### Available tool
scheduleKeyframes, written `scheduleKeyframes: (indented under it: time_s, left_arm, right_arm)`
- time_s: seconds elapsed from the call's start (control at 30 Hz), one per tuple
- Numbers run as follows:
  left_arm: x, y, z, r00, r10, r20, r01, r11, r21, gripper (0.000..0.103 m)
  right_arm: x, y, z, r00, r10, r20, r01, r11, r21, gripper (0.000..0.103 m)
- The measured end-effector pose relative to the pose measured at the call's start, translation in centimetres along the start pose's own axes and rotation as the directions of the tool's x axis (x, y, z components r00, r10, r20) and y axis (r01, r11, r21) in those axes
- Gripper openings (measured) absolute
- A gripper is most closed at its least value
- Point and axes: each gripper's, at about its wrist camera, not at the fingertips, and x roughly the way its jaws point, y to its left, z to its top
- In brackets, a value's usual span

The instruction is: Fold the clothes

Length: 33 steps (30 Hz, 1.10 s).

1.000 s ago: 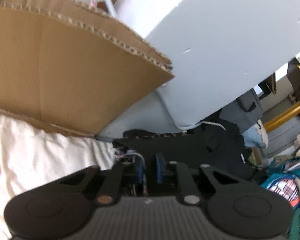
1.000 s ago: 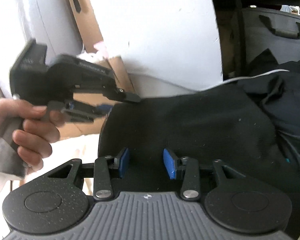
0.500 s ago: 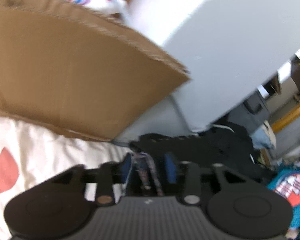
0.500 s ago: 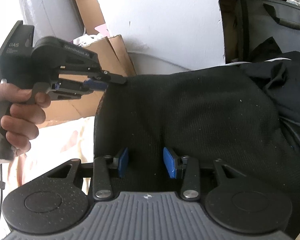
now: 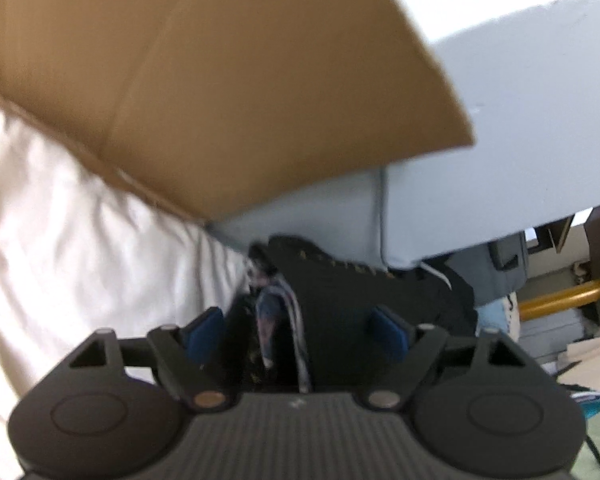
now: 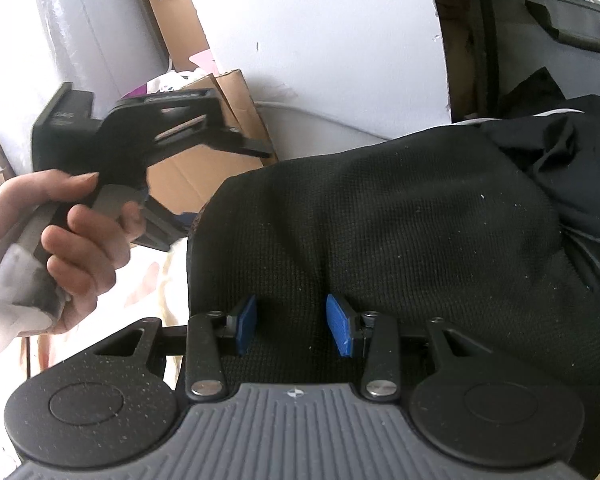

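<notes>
The left tool [image 5: 298, 330] is spread wide, its blue pads [image 5: 204, 326] well apart with nothing clamped between them. Straight ahead of it lies the edge of the black knit garment [image 5: 352, 300], with a patterned lining or label strip [image 5: 274, 320] showing at its near corner between the pads, though no pad touches it. To the left of the garment is a white sheet [image 5: 80, 240], and above that leans a brown cardboard box [image 5: 220, 80], blurred in this view. A pale grey panel [image 5: 520, 120] stands behind the garment.

In the right wrist view, the right tool [image 6: 291, 330] is also open, its blue pads [image 6: 342, 330] parted over the black knit garment [image 6: 380, 220], which spreads across most of the frame and runs under the fingers; the pads do not pinch the cloth. The left tool [image 6: 220, 176] appears at upper left, held by the person's left hand [image 6: 64, 236], with its fingers reaching toward the garment's upper left corner. More dark clothing [image 6: 572, 152] is heaped at the right, partly overlapping the garment's far edge. The cardboard box [image 6: 204, 172] sits behind the left tool.
</notes>
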Motion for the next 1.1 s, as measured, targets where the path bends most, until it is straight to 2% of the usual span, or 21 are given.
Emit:
scheduleKeyframes:
  time_s: [0.13,0.17,0.2,0.33,0.37,0.43,0.47,0.6,0.77,1.0,1.07,1.1]
  left_arm:
    - [0.4,0.2,0.1,0.999,-0.028,-0.029,0.027,0.999,-0.022,0.078]
    - [0.4,0.2,0.1,0.999,-0.043,-0.03,0.042,0.999,-0.028,0.073]
    - [0.4,0.1,0.3,0.998,-0.06,-0.032,0.059,0.998,-0.029,0.062]
    - [0.2,-0.4,1.3,0.994,-0.109,-0.031,0.108,0.994,-0.035,0.041]
    - [0.0,-0.7,1.7,0.993,-0.116,-0.021,0.116,0.993,-0.034,0.031]
    - [-0.4,-1.4,2.3,0.993,-0.116,-0.001,0.116,0.993,-0.012,0.024]
    - [-0.6,-1.7,2.6,0.993,-0.12,0.009,0.12,0.993,0.003,0.01]
    - [-1.6,-2.8,3.1,0.993,-0.106,0.049,0.102,0.992,0.069,0.008]
    - [-2.3,-3.4,3.5,0.993,-0.019,0.114,0.001,0.988,0.157,0.008]
    - [-3.1,-3.5,3.0,0.987,0.096,0.127,-0.127,0.956,0.265,0.012]
    - [-3.6,-3.2,2.8,0.988,0.099,0.118,-0.128,0.954,0.271,0.015]
    - [-3.8,-3.1,2.7,0.989,0.098,0.108,-0.125,0.954,0.274,0.02]
  right_arm:
    - [0.1,0.0,0.0,1.0,-0.004,0.003,0.004,1.0,0.007,0.046]
    - [0.1,0.1,0.0,1.0,-0.006,0.004,0.006,1.0,0.009,0.046]
    - [0.1,0.1,0.0,1.0,-0.007,0.004,0.007,1.0,0.01,0.046]
    - [0.1,0.0,0.2,1.0,-0.008,0.007,0.008,1.0,0.028,0.046]
    - [0.0,0.1,0.3,1.0,-0.009,0.01,0.009,1.0,0.028,0.046]
    - [-0.1,0.1,0.6,1.0,-0.013,0.015,0.012,1.0,0.025,0.046]
    - [-0.3,0.2,0.8,1.0,-0.013,0.024,0.013,0.999,0.032,0.046]
    - [-0.6,0.9,1.4,0.999,-0.008,0.042,0.007,1.0,0.019,0.046]
    - [-0.4,1.9,2.2,0.998,0.019,0.063,-0.019,1.0,-0.002,0.045]
    - [2.6,1.6,2.4,1.0,0.012,-0.001,-0.012,1.0,0.013,0.045]
    - [3.1,1.5,2.4,1.0,0.009,-0.01,-0.009,1.0,0.015,0.045]
    - [3.3,1.4,2.4,1.0,0.006,-0.014,-0.006,1.0,0.013,0.045]
